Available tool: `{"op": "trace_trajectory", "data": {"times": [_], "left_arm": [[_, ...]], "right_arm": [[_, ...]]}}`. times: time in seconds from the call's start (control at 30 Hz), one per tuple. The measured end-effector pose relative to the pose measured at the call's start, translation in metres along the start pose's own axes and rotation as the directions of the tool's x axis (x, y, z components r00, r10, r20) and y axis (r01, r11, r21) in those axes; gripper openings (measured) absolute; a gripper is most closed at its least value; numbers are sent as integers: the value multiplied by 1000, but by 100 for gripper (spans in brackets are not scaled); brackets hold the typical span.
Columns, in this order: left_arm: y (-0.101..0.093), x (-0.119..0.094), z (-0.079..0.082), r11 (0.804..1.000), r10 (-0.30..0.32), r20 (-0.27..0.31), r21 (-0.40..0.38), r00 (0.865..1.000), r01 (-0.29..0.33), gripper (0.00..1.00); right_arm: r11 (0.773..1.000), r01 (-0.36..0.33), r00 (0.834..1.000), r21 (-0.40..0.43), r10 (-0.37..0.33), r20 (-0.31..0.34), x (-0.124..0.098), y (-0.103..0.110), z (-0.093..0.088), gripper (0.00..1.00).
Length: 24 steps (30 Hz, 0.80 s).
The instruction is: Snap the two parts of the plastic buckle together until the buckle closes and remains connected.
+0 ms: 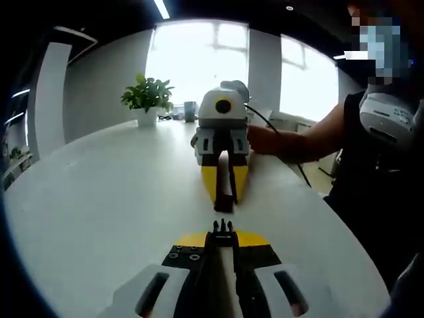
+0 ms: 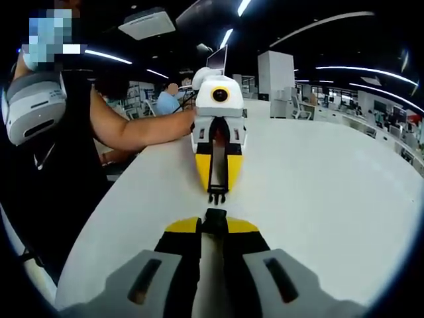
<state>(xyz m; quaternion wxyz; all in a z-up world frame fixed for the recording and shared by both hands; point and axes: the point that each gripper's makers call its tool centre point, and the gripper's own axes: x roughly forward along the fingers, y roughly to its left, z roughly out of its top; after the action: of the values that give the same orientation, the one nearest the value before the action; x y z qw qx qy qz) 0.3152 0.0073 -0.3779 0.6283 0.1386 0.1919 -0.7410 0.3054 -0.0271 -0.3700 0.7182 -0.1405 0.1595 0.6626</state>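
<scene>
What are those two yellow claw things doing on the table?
A person holds a gripper in each hand over a white table, facing each other. The left gripper is clamped on the pronged buckle half. The right gripper is clamped on the socket half. The halves line up with a small gap between them, not yet snapped together.

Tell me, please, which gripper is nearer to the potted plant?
Right. The right gripper, shut on the socket half, is across the table near the potted plant; the left gripper, shut on the pronged half, faces it from farther back.
</scene>
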Motion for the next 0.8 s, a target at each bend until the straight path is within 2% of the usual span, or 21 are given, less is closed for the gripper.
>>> {"op": "trace_trajectory", "data": {"times": [0.8], "left_arm": [[-1,7,4,1000,-16,13,26,1000,15,11]], "right_arm": [[1000,-11,1000,-8,11,-1,5,2,0,11]]}}
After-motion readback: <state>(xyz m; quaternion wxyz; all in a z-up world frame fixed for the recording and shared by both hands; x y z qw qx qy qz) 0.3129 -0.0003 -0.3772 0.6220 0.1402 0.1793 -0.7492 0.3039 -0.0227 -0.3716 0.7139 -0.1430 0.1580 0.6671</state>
